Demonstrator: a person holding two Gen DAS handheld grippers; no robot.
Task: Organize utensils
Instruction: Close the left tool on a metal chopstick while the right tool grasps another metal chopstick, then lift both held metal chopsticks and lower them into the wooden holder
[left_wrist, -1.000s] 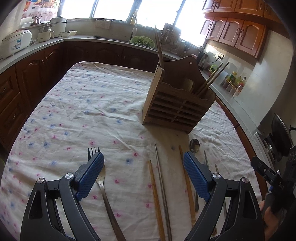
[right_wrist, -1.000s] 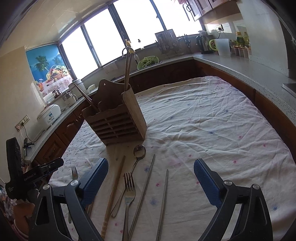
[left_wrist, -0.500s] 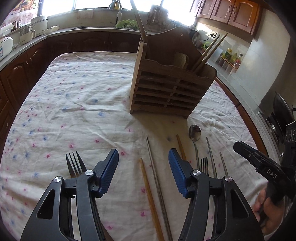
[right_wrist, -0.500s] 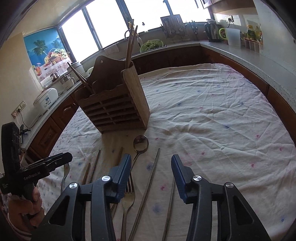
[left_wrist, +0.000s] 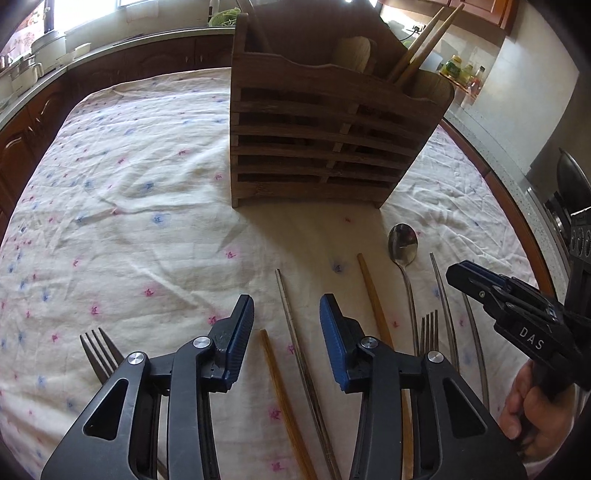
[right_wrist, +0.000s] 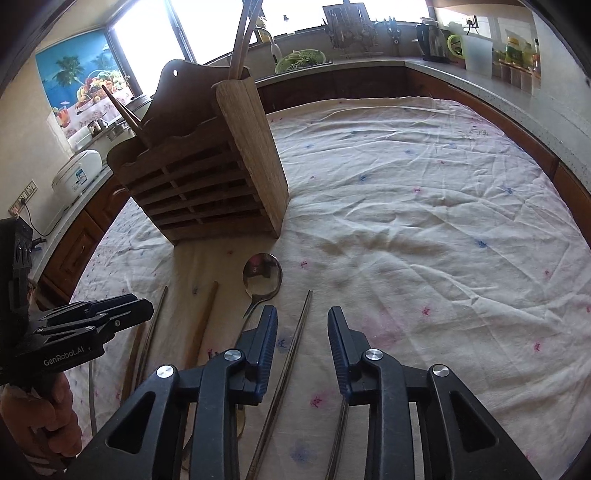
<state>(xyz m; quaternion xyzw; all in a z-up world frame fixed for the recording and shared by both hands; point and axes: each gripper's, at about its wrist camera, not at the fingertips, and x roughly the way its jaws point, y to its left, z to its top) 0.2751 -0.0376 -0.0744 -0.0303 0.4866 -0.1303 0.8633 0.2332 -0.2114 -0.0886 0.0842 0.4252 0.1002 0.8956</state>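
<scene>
Both claws hang low over the cloth-covered surface, each empty. Left claw is narrowly parted above a steel chopstick and a wooden one; right claw is likewise narrowly parted, with a steel chopstick between its pads.

Largest thing is the slatted wooden caddy, upright near the middle of the surface. It already holds a few sticks: two wooden ones lean from its right compartment, and another pokes from the left end. So I judge the sorting begun but mostly undone.

Loose in front of the caddy I count one spoon, two forks, two wooden chopsticks and about three steel ones, though claws hide their near ends.
</scene>
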